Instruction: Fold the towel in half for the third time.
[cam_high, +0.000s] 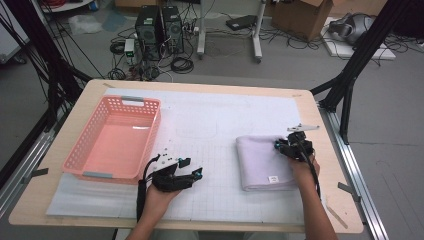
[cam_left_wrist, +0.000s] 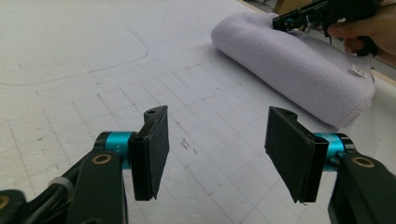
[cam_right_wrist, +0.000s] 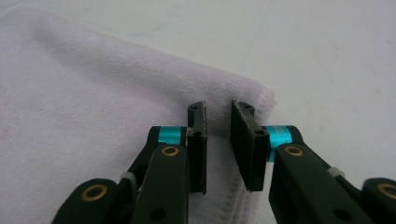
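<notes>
Black jaws of the left gripper (cam_left_wrist: 212, 154) stand wide apart with only bare gridded mat (cam_left_wrist: 84, 93) between them, low over the near part of the table (cam_high: 65, 200); farther right, the right gripper (cam_right_wrist: 218, 140) sits at the far right corner of the folded lavender towel (cam_right_wrist: 93, 121), its jaws nearly together with a narrow gap, and whether they pinch the cloth I cannot tell; a small white tag (cam_high: 273, 178) shows on the towel's near edge; beyond the left hand (cam_high: 162, 192), well apart from the towel, lies the pink basket (cam_high: 87, 145).
</notes>
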